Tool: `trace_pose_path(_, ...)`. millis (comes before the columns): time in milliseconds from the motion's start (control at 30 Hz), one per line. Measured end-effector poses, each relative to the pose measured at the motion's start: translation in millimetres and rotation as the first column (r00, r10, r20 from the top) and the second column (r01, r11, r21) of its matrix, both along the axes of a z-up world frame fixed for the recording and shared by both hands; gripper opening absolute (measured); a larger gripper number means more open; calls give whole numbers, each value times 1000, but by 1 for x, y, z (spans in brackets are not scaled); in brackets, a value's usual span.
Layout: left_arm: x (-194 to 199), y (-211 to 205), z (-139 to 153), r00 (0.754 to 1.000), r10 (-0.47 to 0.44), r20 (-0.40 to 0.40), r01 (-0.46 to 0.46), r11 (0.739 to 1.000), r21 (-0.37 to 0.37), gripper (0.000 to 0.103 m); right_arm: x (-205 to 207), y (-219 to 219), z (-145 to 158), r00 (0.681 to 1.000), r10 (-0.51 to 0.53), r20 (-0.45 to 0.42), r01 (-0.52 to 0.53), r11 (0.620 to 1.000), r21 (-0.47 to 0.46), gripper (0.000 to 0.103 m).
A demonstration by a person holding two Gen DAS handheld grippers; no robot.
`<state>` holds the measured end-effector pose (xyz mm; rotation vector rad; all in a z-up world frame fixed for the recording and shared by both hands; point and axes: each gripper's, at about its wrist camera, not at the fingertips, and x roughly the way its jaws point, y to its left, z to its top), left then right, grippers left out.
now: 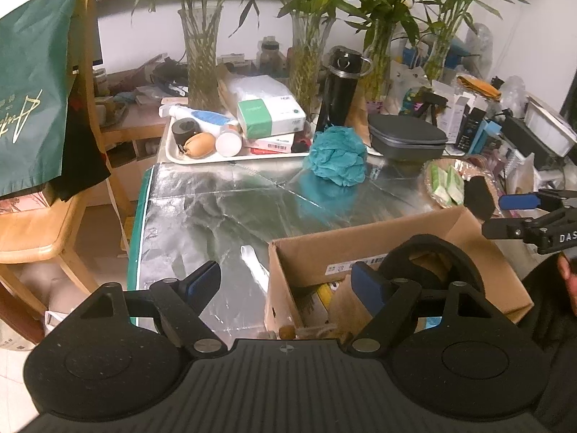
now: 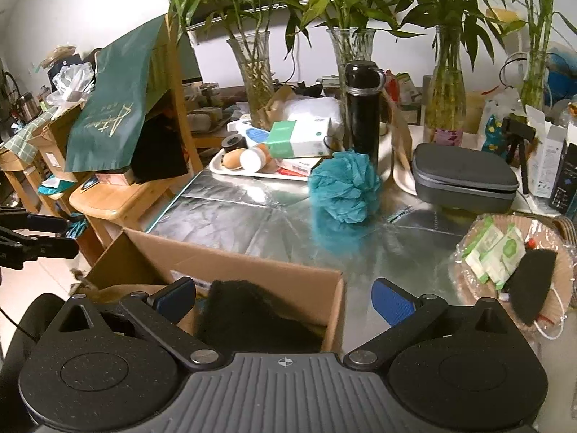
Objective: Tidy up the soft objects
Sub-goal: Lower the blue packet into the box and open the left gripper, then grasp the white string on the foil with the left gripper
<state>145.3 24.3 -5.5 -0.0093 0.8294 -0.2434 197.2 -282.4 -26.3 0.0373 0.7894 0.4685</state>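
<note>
The left gripper (image 1: pixel 288 283) fills the bottom of the left wrist view with its blue-padded fingers spread wide and nothing between them; the left finger hangs over the crinkled silver foil table cover (image 1: pixel 216 213) and the right one over the open brown cardboard box (image 1: pixel 360 252) at lower centre. The right gripper (image 2: pixel 294 297) is likewise wide apart and empty, its left finger above the box (image 2: pixel 252 263) and its right finger above the foil (image 2: pixel 252 213). Inside the box lies a dark, fuzzy black soft object (image 2: pixel 249 310), which in the left wrist view may be the curved black padded shape (image 1: pixel 432 249) near the box's right wall, though the fisheye makes that hard to confirm. The teal mesh bath pouf (image 1: pixel 338 156) sits on the foil in the upper middle of both views (image 2: pixel 345 187), just beside the white tray of bottles and small boxes (image 1: pixel 202 158) and near the grey zippered hard case (image 1: pixel 407 137). At right, a round woven basket (image 2: pixel 562 252) holds green-and-white sachets (image 2: pixel 494 252) and a black face mask (image 2: pixel 532 283). Behind stand a black insulated flask (image 2: pixel 362 108) and glass vases of bamboo stalks (image 2: pixel 254 75) against a white wall. At left, a wooden chair (image 1: pixel 39 231) carries a dark green cloth bag with gold lettering (image 1: pixel 32 108).
</note>
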Motion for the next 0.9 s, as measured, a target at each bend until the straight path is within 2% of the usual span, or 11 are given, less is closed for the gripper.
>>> trace_pose_path(233, 26, 10, -3, 995, 20, -95, -26, 997, -66, 80, 26, -12, -3, 999, -34, -26, 34, 999, -1, 103)
trace_pose_path(433, 55, 18, -12, 975, 34, -219, -65, 989, -136, 80, 51, -17, -10, 993, -47, -109, 47, 999, -3, 103)
trace_pose_path(600, 81, 22, -24, 954, 65, -293, -110, 984, -141, 80, 74, -19, -20, 971, -29, -237, 38, 999, 34, 103)
trace_pose_path(900, 112, 29, -46, 907, 67, -416, -164, 966, -202, 80, 98, -13, -26, 949, -6, -314, 21, 999, 43, 103)
